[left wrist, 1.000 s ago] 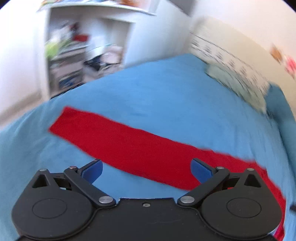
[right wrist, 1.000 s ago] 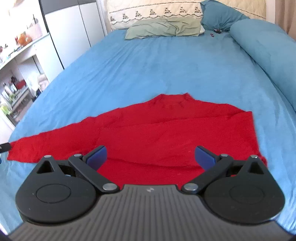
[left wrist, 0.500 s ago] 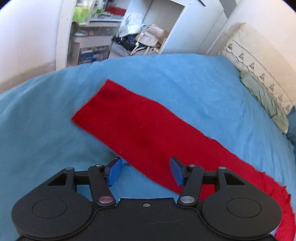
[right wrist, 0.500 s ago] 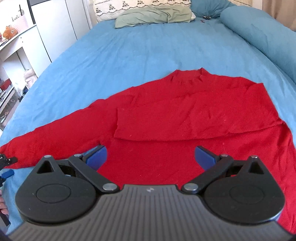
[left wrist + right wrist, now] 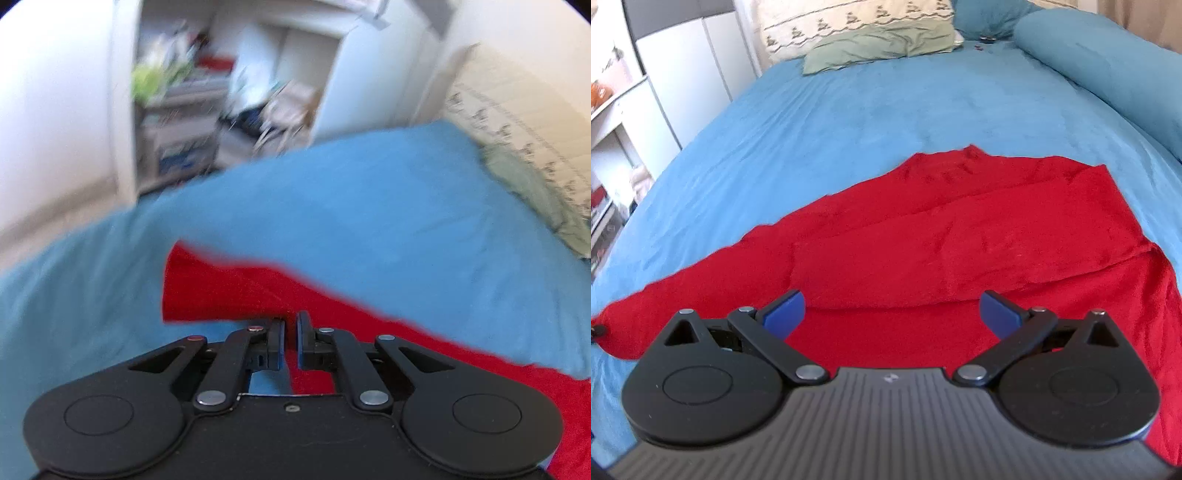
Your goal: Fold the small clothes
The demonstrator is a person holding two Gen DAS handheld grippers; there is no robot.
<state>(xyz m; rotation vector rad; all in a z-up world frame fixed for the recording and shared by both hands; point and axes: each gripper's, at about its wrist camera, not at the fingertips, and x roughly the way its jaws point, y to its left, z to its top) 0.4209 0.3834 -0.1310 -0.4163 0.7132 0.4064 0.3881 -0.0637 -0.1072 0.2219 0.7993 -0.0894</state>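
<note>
Two grippers | your left gripper pinches the sleeve edge between its fingers | your right gripper spread wide above the sweater

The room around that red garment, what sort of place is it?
Most likely a bedroom: a wide bed under a blue cover, a green pillow by the patterned headboard, cluttered white shelves beside it.

I see a blue bed with a green pillow at its head, a rolled blue duvet and cluttered white shelves.
</note>
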